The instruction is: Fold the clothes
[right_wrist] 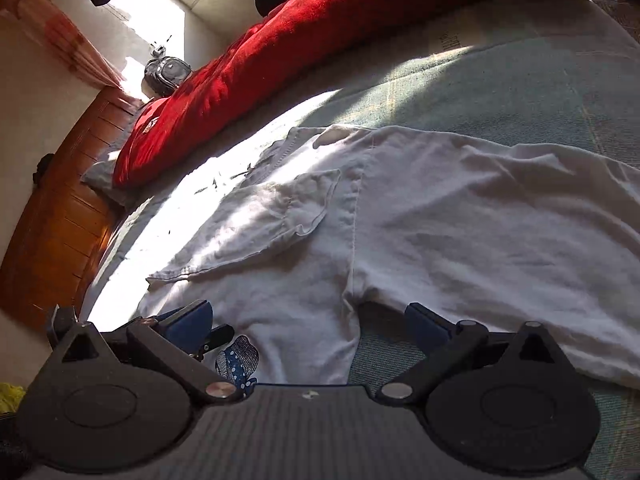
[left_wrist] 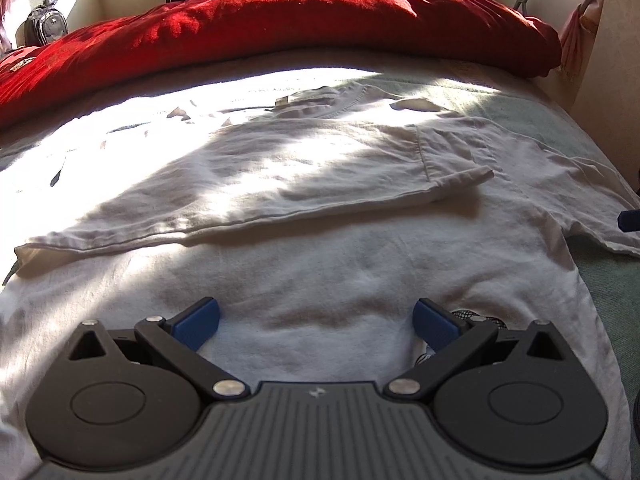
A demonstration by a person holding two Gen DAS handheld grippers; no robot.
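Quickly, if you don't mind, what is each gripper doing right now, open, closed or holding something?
Left gripper: jaws open, holding nothing, over the white T-shirt.
Right gripper: jaws open, holding nothing, at the T-shirt's near edge.

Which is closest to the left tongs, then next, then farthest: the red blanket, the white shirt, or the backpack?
In the left wrist view:
1. White shirt, spread right under the left tongs.
2. Red blanket, heaped beyond the shirt.
3. Backpack, far left corner, behind the blanket.
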